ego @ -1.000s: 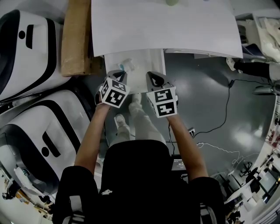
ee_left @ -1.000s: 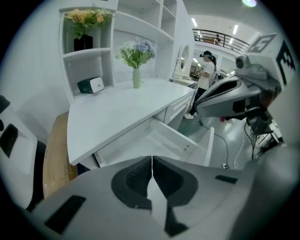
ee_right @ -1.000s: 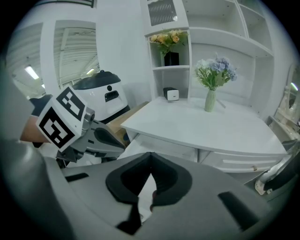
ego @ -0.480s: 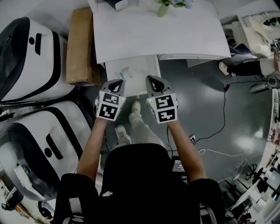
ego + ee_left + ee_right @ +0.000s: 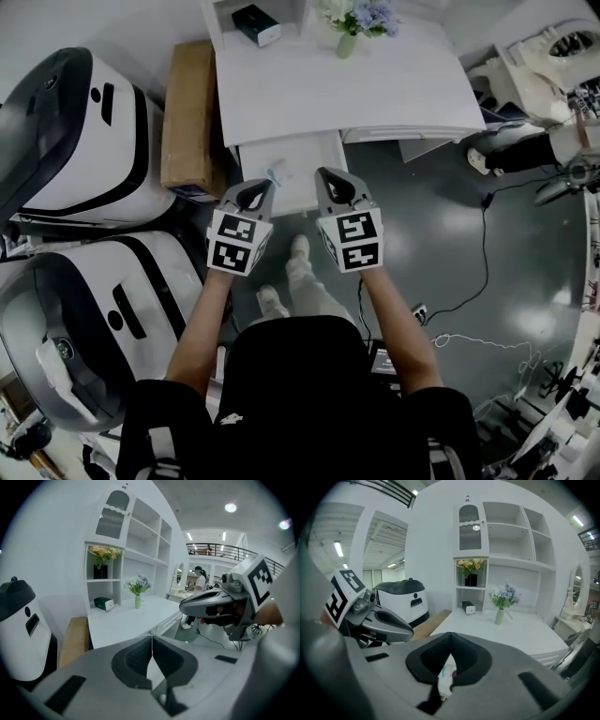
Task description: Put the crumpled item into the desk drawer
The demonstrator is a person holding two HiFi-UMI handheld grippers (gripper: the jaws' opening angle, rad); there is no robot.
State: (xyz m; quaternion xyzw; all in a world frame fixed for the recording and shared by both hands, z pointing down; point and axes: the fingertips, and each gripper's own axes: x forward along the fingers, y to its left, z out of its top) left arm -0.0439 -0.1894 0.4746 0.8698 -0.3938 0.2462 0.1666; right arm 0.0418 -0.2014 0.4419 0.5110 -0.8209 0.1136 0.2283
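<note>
The desk drawer (image 5: 305, 155) stands pulled out under the white desk (image 5: 375, 89). A white crumpled item with blue print (image 5: 275, 172) lies in the drawer near its front edge. My left gripper (image 5: 253, 190) hovers over the drawer's front left, shut with nothing between its tips (image 5: 152, 639). My right gripper (image 5: 333, 180) is held beside it at the drawer's front right, tips together (image 5: 451, 646). In the right gripper view the crumpled item (image 5: 446, 674) shows through the gap below the closed tips, and the left gripper (image 5: 375, 620) is beside it.
On the desk are a vase of flowers (image 5: 349, 21) and a dark box (image 5: 255, 23). A cardboard box (image 5: 192, 117) leans left of the desk. Two large white-and-black machines (image 5: 75, 131) fill the left. A cable (image 5: 480, 253) runs over the grey floor at right.
Both grippers have risen side by side away from the drawer, still closed. The crumpled item stays in the drawer. More of the desk top has come into view.
</note>
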